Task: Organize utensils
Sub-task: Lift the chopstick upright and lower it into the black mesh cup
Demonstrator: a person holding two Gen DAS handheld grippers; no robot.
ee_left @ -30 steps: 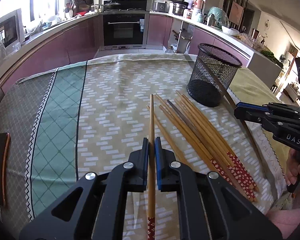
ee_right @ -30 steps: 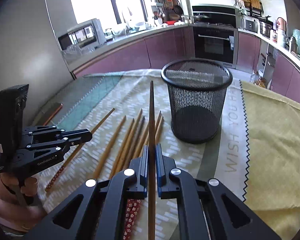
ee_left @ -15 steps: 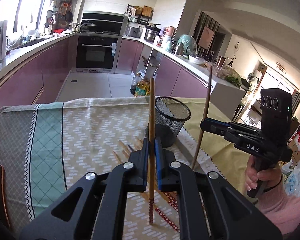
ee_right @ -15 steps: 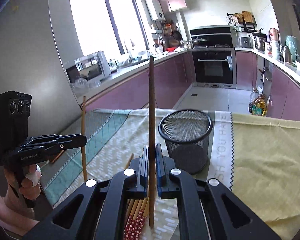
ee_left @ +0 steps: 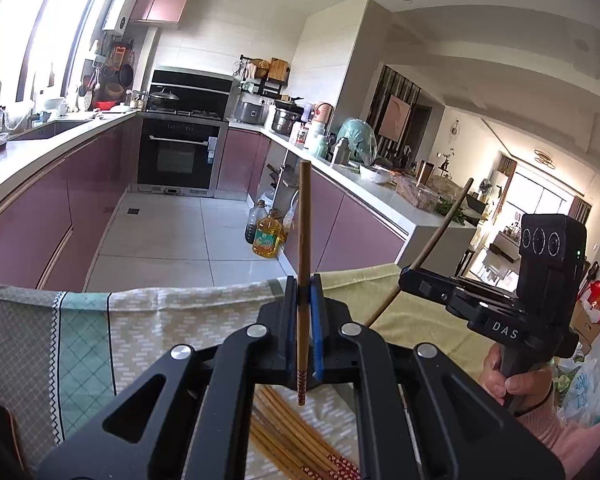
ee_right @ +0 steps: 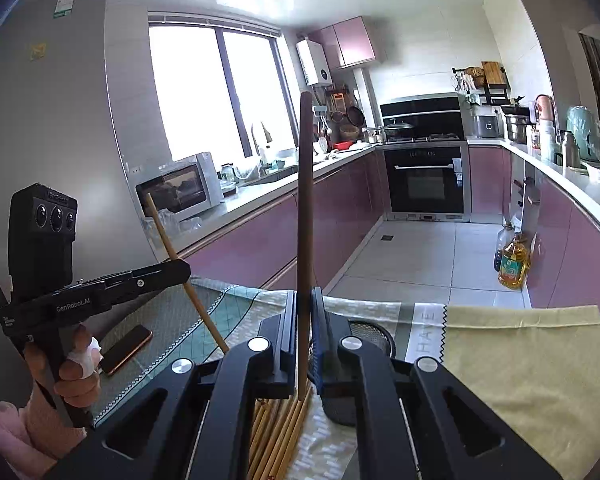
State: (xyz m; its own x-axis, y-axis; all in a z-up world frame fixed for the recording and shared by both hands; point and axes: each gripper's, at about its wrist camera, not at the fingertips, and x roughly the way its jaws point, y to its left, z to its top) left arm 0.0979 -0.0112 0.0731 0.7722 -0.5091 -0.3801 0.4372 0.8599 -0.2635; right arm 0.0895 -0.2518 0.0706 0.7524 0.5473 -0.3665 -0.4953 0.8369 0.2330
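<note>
Now each pair of tongs was clamped on one chopstick: the left tongs on a pale chopstick with a patterned end hanging down, the right tongs on a darker chopstick. Both sticks stood above the bench. The mesh cup sat just behind the right tongs, the loose chopsticks beside it. Probably best to lower each stick near upright, its end past the rim before release.
</note>
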